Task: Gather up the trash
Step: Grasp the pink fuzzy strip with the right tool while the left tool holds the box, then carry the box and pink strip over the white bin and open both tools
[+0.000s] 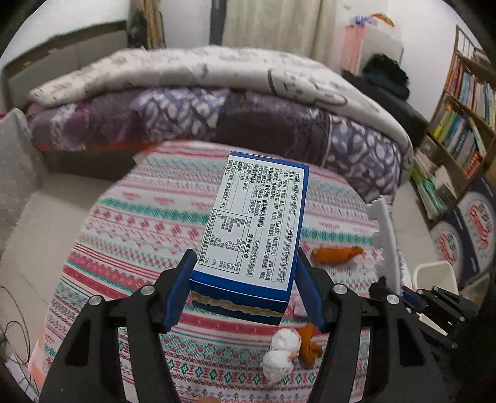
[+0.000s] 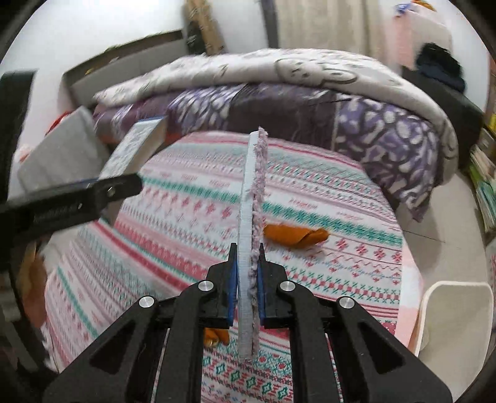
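I am in a bedroom at home: past my fingers lies a bed [image 1: 217, 217] with a striped sheet, folded quilts [image 1: 201, 93] behind, and bookshelves [image 1: 458, 124] off to the right.

Bed [image 1: 130, 217] spread with a patterned sheet, folded quilts [image 1: 217, 102] piled at its far end, pale curtain [image 1: 279, 21] behind, bookshelf [image 1: 465, 102] set at right, light floor [image 1: 37, 217]

Two black claws were in view: the left gripper [image 1: 245, 279] and the right gripper [image 2: 248, 272]. One blue box [image 1: 251, 223] sat between the left claw's fingers, and one foam mat piece [image 2: 248, 217] between the right's. Beyond them lay two orange peels [image 1: 336, 254], two white tissue wads [image 1: 280, 353] and one white bin [image 2: 455, 319].
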The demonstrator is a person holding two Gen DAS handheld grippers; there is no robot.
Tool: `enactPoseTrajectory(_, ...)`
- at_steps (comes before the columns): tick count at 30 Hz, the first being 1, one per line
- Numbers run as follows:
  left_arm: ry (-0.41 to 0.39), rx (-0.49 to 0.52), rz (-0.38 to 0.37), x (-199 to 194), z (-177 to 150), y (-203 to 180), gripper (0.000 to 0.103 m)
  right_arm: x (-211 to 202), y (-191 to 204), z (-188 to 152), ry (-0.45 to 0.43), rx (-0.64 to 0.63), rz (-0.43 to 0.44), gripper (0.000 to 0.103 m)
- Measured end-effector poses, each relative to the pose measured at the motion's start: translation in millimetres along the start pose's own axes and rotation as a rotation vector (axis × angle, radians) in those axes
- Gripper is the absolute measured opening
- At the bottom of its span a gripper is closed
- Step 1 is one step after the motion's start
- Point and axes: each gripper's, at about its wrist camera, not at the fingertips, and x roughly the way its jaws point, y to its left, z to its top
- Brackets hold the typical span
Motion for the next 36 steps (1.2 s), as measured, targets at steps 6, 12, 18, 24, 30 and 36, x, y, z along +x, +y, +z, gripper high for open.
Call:
enactPoseTrajectory(6,-0.115,0.015,0.073,-17.4,-5.0,-23.4,0.062,-14.4,-10.5,2.1,-0.079,0.073,-0.074,0.010)
enactPoseTrajectory(12,-0.159,0.020,0.097,-23.7,-12.9,-40.9,0.062,-29.0,-26.3,2.8,-0.132,0.129,-0.123,0.010)
enactPoseTrajectory(18,-0.172,0.030,0.091,-27.7,-16.0,-56.8,0.062,-40.2,-39.4,1.5,-0.151,0.148,-0.142,0.010)
enactPoseTrajectory(24,-0.176,0.052,0.081,-31.2,-18.9,-74.0,0.062,-53.7,-52.7,-1.2,-0.166,0.168,-0.153,0.010)
enactPoseTrajectory(30,-0.183,0.076,0.069,-34.9,-22.6,-91.5,0.062,-68.1,-68.2,-5.4,-0.177,0.192,-0.168,0.010)
enactPoseTrajectory(36,-0.190,0.103,0.049,-38.1,-27.9,-110.6,0.062,-82.0,-82.4,-9.8,-0.189,0.213,-0.184,0.010)
